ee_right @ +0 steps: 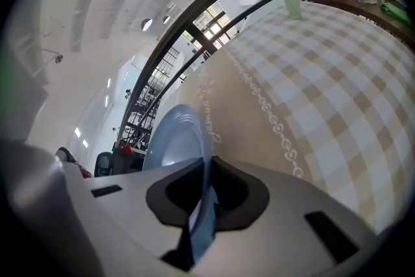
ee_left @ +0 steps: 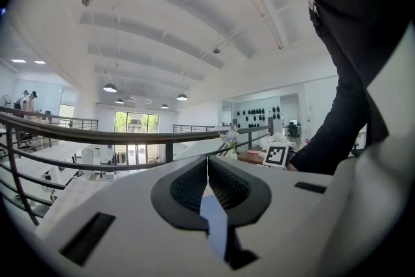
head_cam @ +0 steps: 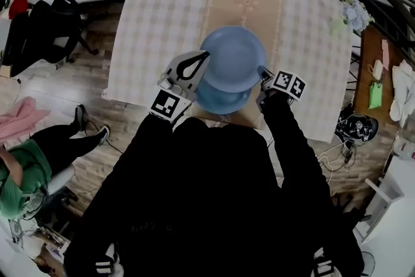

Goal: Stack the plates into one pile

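Fingers (ee_left: pixel 185 188) of left gripper (ee_left: pixel 207 172) are clamping tight on a blue plate rim; right gripper (ee_right: pixel 206 172) is clamping one too. Both plates (head_cam: pixel 233 58) are overlapping, one above the other, over the surface's (head_cam: pixel 162 23) near edge.
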The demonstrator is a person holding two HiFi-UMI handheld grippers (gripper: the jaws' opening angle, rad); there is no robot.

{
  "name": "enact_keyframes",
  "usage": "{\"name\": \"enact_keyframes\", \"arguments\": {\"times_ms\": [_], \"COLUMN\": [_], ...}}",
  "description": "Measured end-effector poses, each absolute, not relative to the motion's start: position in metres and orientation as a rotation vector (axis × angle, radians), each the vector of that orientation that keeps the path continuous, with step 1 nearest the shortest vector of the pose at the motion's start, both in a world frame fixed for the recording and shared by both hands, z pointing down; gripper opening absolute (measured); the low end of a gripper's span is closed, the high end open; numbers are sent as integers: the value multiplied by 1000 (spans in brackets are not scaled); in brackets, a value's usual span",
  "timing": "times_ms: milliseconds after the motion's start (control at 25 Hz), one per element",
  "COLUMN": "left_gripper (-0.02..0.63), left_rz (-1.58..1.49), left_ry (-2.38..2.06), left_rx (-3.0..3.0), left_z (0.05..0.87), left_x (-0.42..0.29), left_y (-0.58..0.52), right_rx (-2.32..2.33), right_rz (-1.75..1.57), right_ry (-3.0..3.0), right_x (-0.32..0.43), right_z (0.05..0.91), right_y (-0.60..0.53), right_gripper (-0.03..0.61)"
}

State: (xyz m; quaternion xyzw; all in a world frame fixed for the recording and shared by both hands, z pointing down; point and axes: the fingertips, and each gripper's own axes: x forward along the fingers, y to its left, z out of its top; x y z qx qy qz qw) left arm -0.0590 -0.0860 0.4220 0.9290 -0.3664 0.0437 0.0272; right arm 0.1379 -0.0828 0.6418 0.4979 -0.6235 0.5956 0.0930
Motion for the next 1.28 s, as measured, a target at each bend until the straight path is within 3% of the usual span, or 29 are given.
{"name": "enact_keyframes", "arguments": {"times_ms": [1080,1280], "left_gripper": [20,20], "left_rz": [143,141], "left_ry": [-1124,-1142], "left_rx": [2860,2848], "left_z": [435,434], "left_x": [-85,-87], "left_y": [-65,-59], "right_rx": [1336,1351], "right_rz": [1749,1712], "right_ry": [-1758,-1787], "right_x": [102,107], "right_z": [687,678], "right_y": [5,2], "right_gripper": [41,141]}}
